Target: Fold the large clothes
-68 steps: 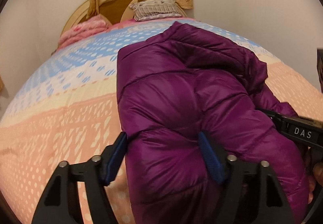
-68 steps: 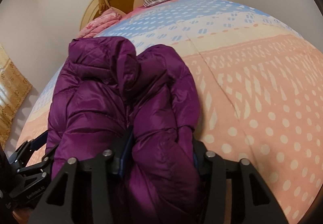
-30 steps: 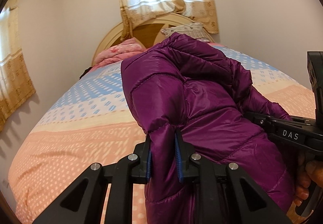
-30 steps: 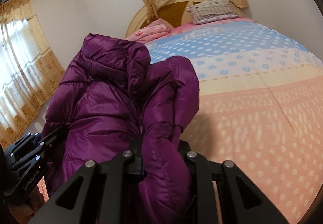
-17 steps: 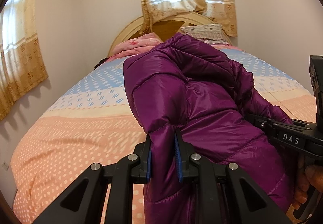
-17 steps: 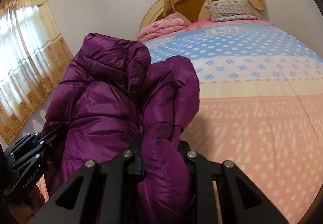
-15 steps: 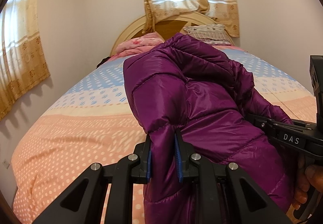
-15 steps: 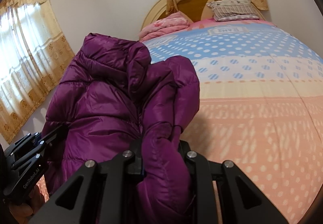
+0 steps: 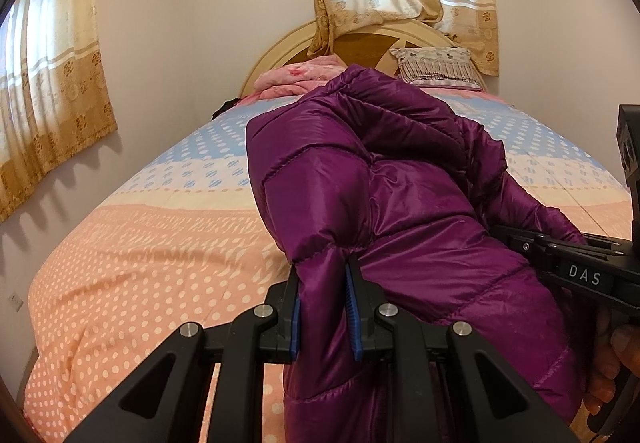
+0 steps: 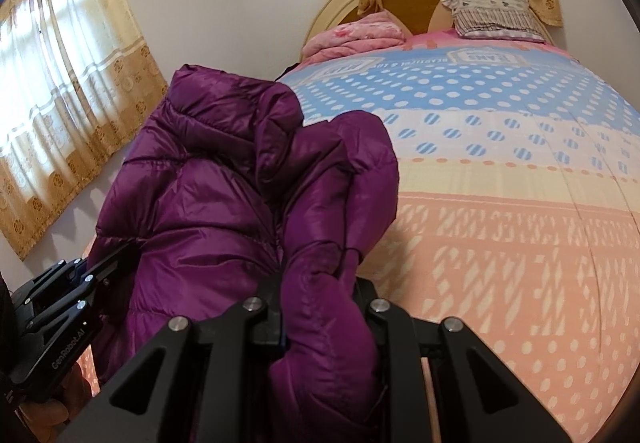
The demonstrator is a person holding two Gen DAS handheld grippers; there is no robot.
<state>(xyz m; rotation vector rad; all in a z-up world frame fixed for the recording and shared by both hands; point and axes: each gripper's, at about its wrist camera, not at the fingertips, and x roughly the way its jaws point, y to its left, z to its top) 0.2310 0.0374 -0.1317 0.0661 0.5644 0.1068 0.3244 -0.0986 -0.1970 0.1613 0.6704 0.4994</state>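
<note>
A purple quilted puffer jacket (image 9: 400, 203) hangs bunched between my two grippers, lifted above the bed. My left gripper (image 9: 322, 285) is shut on a fold of the jacket's edge, blue pads pinching the fabric. My right gripper (image 10: 318, 301) is shut on another bunched fold of the jacket (image 10: 208, 195). In the left wrist view the right gripper (image 9: 576, 267) shows at the right edge behind the jacket. In the right wrist view the left gripper (image 10: 68, 295) shows at the lower left. The jacket's lower part is hidden below the frames.
A bed with a peach, cream and blue dotted cover (image 9: 140, 255) (image 10: 520, 243) stretches ahead. A folded pink blanket (image 9: 296, 77) and a patterned pillow (image 9: 438, 67) lie by the curved headboard (image 9: 280, 55). Curtained windows (image 9: 44, 83) are on the left wall and behind the headboard.
Both grippers shut on the jacket and lifted it off the bed. The view has tilted up, showing more of the walls and curtains. The grips are unchanged over the last second.
</note>
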